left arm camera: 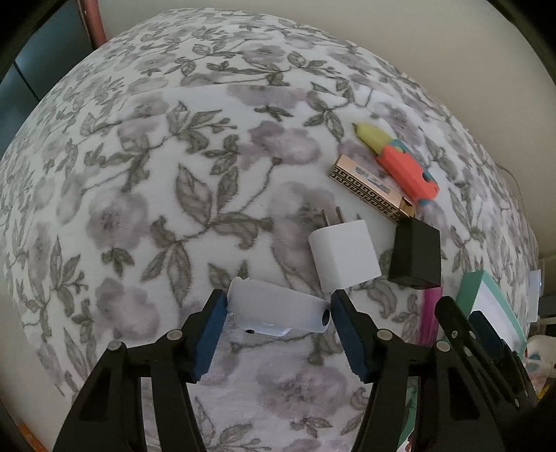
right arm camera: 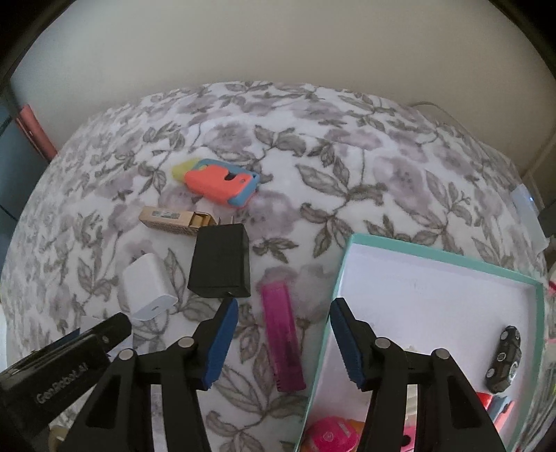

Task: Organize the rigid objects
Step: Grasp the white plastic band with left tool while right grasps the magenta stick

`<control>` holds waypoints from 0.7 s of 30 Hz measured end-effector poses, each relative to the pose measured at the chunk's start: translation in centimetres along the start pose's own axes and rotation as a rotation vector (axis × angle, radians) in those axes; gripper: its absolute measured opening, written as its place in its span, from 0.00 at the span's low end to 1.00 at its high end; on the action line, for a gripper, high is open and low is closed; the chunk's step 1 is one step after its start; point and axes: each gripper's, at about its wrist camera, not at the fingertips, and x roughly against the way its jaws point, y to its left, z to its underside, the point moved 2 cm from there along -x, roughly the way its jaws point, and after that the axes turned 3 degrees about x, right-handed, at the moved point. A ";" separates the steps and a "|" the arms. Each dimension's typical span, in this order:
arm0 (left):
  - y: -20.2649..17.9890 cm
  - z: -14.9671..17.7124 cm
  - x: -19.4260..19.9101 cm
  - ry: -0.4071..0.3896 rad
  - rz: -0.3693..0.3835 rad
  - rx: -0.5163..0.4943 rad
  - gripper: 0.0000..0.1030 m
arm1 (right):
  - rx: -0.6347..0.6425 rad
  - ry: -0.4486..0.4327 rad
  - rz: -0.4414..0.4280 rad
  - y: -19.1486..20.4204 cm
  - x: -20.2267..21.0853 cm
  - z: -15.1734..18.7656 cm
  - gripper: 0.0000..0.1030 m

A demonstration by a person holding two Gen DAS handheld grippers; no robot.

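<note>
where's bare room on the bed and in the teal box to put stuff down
Bare blanket left of the white charger. The teal box is bare at its far end. Crowded: chargers, gold box and orange toy clustered together.

Toy car (right arm camera: 504, 358) in box (right arm camera: 441, 265)

A fleecy cover (left arm camera: 146, 180) with a grey-and-mauve pattern of flowers and leaves on white fills most of both views; what lies beneath it cannot be told. Behind it, across the top of each frame, runs a plain cream wall (right arm camera: 278, 45), evenly and softly lit, with no window visible. At the upper left of the left wrist view a reddish-brown post (left arm camera: 93, 21) stands against the wall, with a dark blue-grey panel (left arm camera: 45, 59) further left. A thin pale cable (right arm camera: 448, 113) lies along the cover's far edge, upper right of the right wrist view.
</note>
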 end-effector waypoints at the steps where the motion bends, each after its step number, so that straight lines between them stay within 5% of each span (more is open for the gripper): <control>1: 0.0 0.0 0.0 0.001 0.000 0.001 0.62 | 0.003 0.002 0.003 0.0 0.0 0.0 0.57; 9: 0.5 0.1 0.2 0.004 0.000 0.001 0.62 | 0.036 -0.026 -0.020 0.7 0.8 -0.8 0.53; 21: 0.4 0.0 0.1 0.004 -0.004 0.001 0.62 | 0.048 0.071 -0.011 1.3 -2.2 -0.2 0.42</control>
